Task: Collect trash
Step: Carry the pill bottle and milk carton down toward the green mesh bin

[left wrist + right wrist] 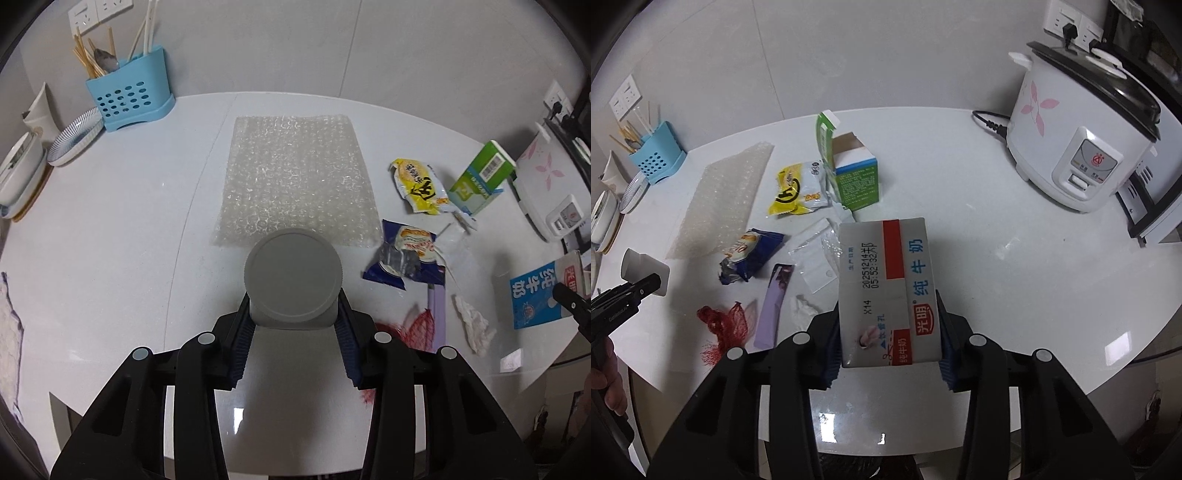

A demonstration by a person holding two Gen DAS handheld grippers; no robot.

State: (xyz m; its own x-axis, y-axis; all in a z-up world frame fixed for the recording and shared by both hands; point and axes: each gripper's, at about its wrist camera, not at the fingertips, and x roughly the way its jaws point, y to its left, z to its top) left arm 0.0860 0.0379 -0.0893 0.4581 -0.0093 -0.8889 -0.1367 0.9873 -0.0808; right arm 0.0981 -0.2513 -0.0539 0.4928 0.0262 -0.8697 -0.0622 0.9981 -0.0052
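Above the littered counter, the left gripper clamped a grey lidded container and the right gripper clamped a milk carton between their fingers, apparently lifted clear for disposal.

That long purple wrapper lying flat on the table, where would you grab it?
Judging by its pose, near one narrow end of the purple wrapper, from above, pinching across its width: it lies flat and thin, and the red netting crowds its left side.
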